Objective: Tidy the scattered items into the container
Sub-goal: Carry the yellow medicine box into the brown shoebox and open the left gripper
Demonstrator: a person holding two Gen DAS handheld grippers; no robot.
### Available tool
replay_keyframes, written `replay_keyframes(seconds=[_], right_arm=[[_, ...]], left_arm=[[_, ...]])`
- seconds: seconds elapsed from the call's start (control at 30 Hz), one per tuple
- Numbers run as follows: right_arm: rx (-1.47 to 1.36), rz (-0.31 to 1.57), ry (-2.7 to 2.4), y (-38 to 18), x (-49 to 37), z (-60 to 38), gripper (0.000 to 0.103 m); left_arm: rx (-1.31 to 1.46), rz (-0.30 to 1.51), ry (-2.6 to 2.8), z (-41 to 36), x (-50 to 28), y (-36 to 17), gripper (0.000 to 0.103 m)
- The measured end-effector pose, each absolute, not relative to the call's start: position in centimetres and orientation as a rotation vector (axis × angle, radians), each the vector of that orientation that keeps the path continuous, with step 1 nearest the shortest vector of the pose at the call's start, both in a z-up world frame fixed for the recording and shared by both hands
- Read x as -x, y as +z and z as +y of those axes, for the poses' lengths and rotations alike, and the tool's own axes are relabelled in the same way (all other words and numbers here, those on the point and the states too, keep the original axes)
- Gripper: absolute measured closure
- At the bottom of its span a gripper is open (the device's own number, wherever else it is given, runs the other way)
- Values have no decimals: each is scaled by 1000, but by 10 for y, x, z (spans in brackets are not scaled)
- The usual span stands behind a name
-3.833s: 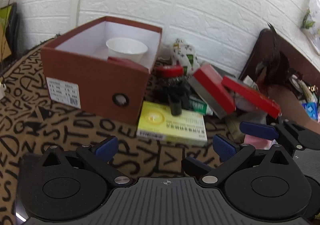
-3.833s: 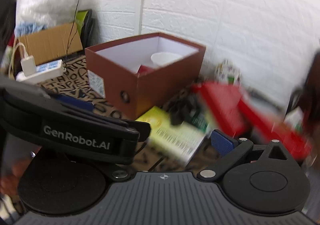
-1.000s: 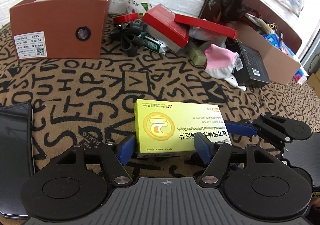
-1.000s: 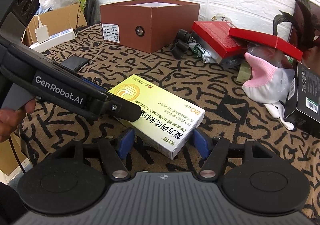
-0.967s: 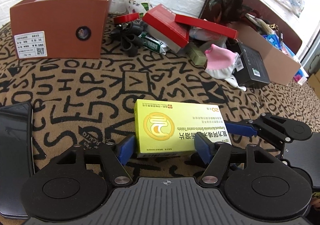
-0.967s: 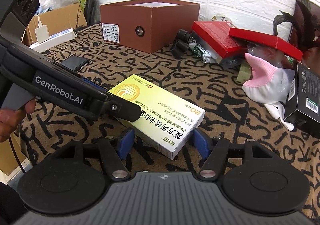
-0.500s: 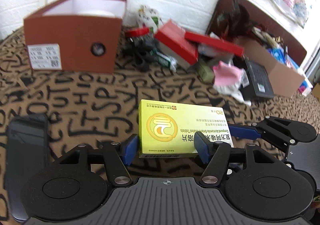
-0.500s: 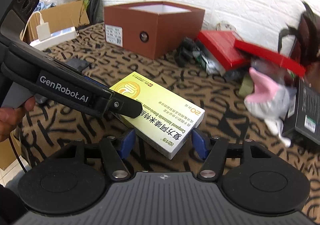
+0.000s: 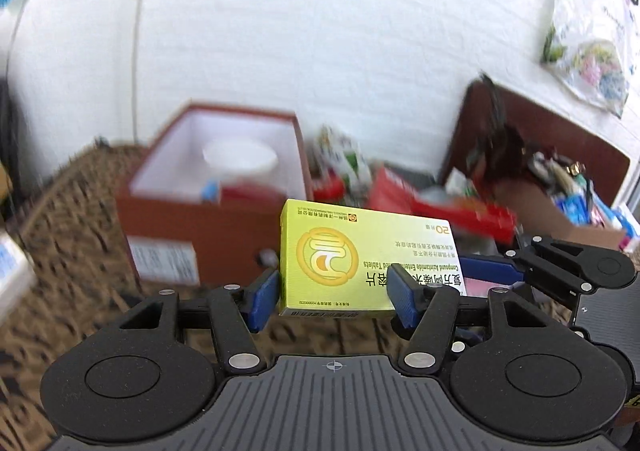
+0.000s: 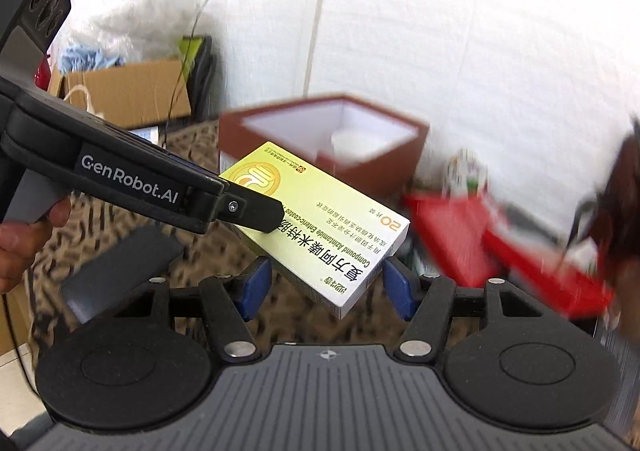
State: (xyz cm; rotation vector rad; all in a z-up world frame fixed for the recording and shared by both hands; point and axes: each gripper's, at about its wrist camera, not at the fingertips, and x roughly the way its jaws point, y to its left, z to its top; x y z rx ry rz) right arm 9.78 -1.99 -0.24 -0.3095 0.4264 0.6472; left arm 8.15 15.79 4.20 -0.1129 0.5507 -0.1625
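Over on the left, the brown box (image 9: 208, 227) now shows its open top, a white bowl (image 9: 240, 161) inside. Your left hand-held gripper (image 9: 334, 291) is clamped on the yellow carton (image 9: 360, 251), which a second ago lay flat on the patterned cloth (image 9: 72, 251) and now hangs clear above it. To the right, your right hand-held gripper (image 10: 326, 285) pinches the carton's other end. Lift done; next comes the carry over that rim, I'd say.
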Motion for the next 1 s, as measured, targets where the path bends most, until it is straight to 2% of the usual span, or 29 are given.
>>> replay_keyframes(seconds=[0.17,0.37,0.67,1.0], right_arm=[[297,383,675,24,-133,1,36],[282,431,713,42,-186,35,36],[335,528,717,30,-249,81,36],[382,580,719,12,-284,102,37]], left_arm=[[86,505,-112,181,-113,68,42],[114,529,-79,215,-162,78,42],[151,602,-71,246,-224,50,42],[121,644,-66,254,-255,32,42]])
